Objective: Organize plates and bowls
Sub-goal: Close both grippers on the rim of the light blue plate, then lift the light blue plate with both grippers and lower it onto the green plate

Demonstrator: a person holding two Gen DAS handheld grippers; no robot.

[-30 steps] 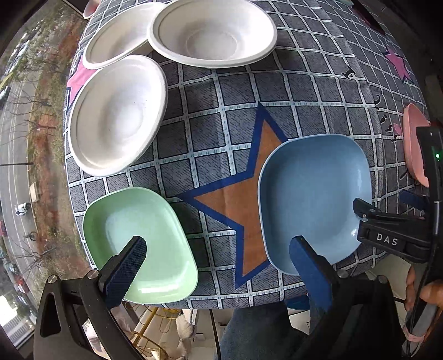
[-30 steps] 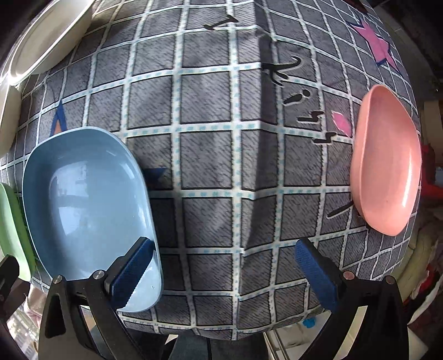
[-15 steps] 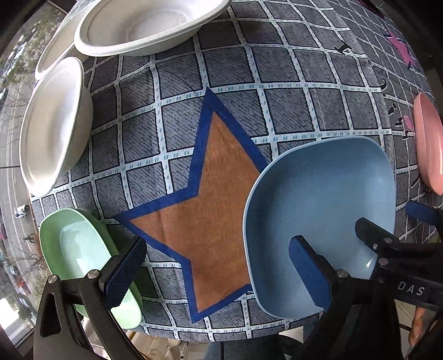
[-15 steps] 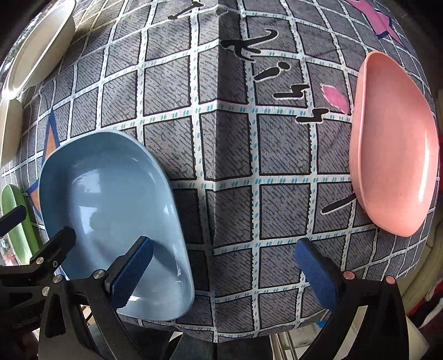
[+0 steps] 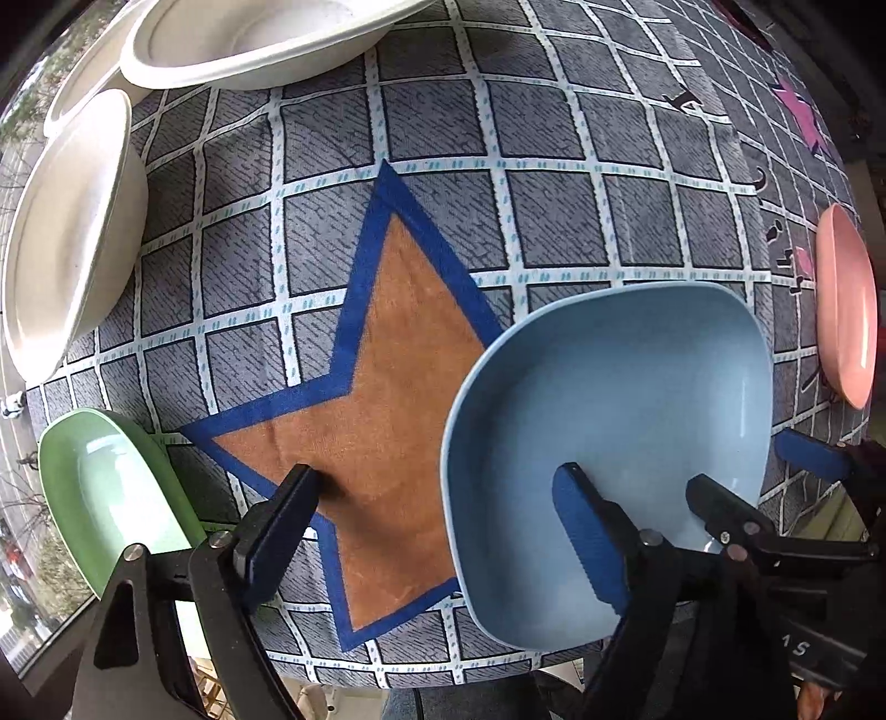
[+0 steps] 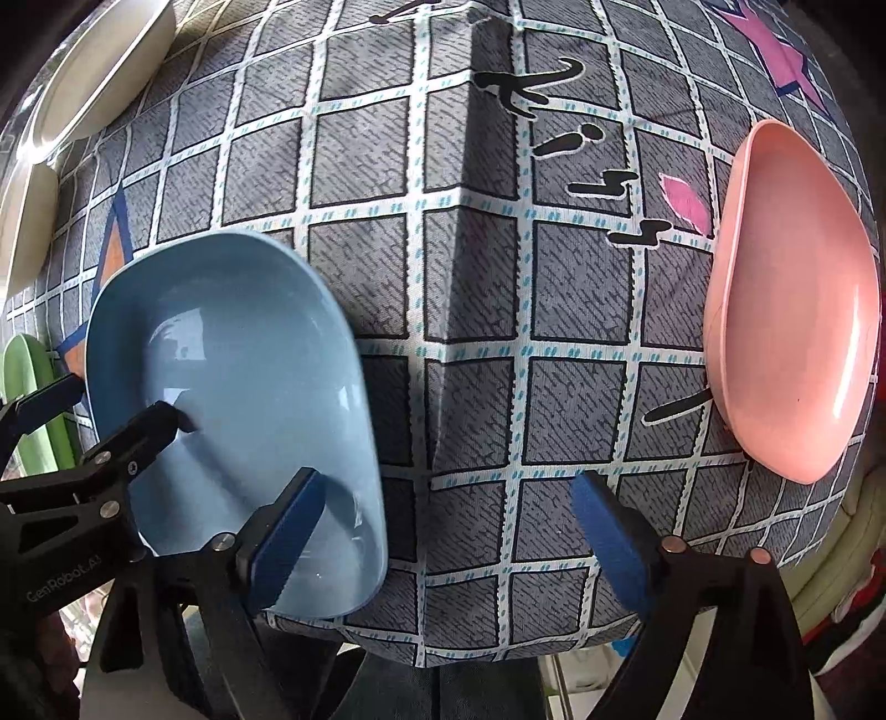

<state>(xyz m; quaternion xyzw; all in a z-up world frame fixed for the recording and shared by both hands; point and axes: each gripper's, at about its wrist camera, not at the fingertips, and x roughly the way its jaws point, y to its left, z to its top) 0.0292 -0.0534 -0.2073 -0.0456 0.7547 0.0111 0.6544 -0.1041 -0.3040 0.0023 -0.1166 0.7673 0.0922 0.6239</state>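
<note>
A pale blue square plate [image 5: 609, 399] [image 6: 232, 343] lies on the checked cloth near the table's front edge. My left gripper [image 5: 437, 531] straddles its left rim, one finger inside the plate and the other on the orange star. My right gripper [image 6: 448, 534] straddles the opposite rim, its left finger inside the plate and its right finger over the cloth. Both sets of jaws are closing with a rim between them, and the pads still stand apart from it. Each gripper shows at the edge of the other's view.
A green plate [image 5: 111, 498] [image 6: 27, 399] sits at the front left and a pink plate [image 5: 847, 310] [image 6: 792, 310] at the right edge. White bowls [image 5: 266, 39] [image 5: 61, 232] [image 6: 94, 72] stand at the back left. The table's front edge [image 5: 443, 670] is just below the grippers.
Both grippers have come down closer to the blue plate, the left one shifting right from the green plate. Both pairs of fingers have narrowed around the blue plate's opposite rims.
</note>
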